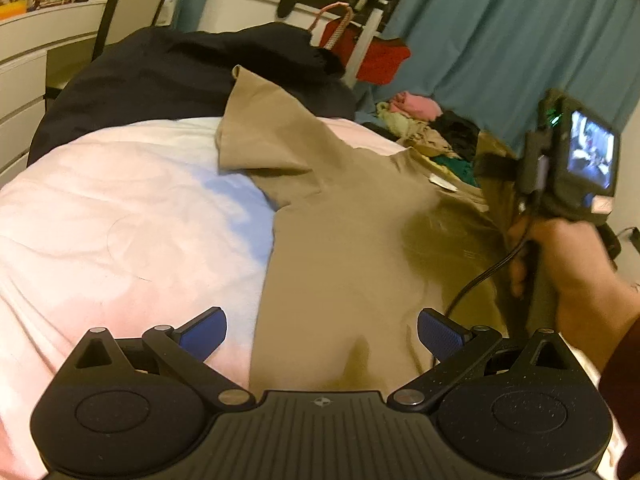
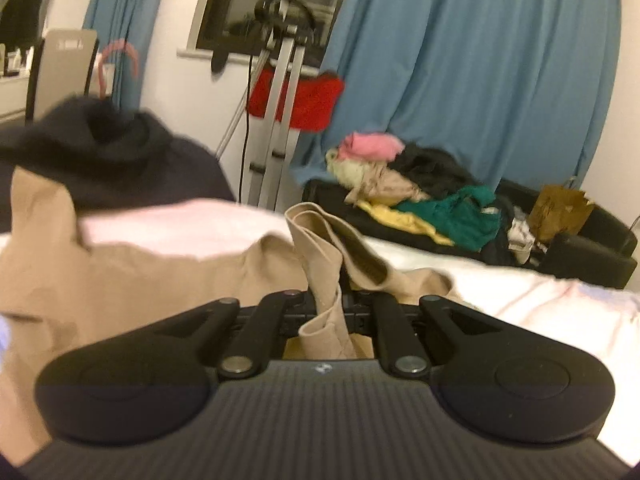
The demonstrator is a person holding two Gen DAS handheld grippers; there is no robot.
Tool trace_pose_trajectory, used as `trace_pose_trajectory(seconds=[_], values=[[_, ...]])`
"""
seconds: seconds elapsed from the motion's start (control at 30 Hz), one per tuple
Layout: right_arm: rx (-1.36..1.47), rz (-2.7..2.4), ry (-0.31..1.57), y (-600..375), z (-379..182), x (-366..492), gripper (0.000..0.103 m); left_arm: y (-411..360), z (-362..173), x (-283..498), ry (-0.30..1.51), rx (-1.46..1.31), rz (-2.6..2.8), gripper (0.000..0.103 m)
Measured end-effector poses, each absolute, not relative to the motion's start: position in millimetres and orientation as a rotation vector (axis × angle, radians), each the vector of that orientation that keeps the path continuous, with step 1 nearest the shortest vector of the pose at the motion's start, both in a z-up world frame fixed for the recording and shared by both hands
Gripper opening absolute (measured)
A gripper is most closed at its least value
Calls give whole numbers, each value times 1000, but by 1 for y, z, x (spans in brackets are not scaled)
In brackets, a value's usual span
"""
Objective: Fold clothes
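Right tool [image 2: 326, 304] clenched on sleeve of tan cotton short-sleeve shirt [image 1: 352, 240], spread on pink-white bed cover [image 1: 120, 216]; left tool [image 1: 322, 334] released, empty. Risk: fast pull w/ thin pinch, fabric slips, fold skews.

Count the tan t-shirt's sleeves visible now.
2. One sleeve lies flat on the pink bedding; the other sleeve is pinched in the right gripper.
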State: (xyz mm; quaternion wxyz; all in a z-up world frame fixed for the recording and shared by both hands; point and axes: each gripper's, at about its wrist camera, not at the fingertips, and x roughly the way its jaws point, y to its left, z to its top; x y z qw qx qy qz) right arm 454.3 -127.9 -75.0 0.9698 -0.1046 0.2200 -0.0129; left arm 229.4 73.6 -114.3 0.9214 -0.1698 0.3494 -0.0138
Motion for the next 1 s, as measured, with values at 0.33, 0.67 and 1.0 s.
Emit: trace_pose_trajectory(seconds=[0.33,0.67,1.0], values=[[-117,101,434,-136,-60,422,103,61,-122,237,713,-290,-52,103],[37,87,372,-185,-3,272,103,48,-113,220,692,-218,-74,103],[382,-48,345,-266,-29,89,103,42,-92,180,716,-245,-187,102]])
